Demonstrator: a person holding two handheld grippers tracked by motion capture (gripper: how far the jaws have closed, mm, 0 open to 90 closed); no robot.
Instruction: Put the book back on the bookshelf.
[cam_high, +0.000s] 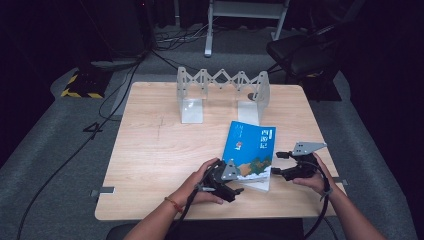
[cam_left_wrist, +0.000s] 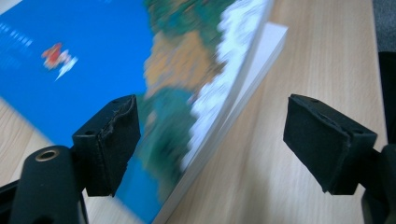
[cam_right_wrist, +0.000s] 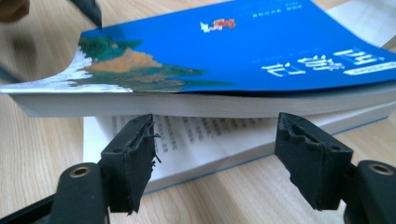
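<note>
We see the blue paperback book (cam_high: 252, 150) lying partly opened on the light wooden worktop (cam_high: 150, 150), between our left gripper (cam_high: 235, 190) and right gripper (cam_high: 277, 162), both with fingers spread, released.

Blue book (cam_high: 252, 147) with green-orange landscape cover, pale wood-grain table (cam_high: 155, 150), white rack (cam_high: 222, 92)

The blue book (cam_right_wrist: 261, 51) bears large white characters (title illegible).
</note>
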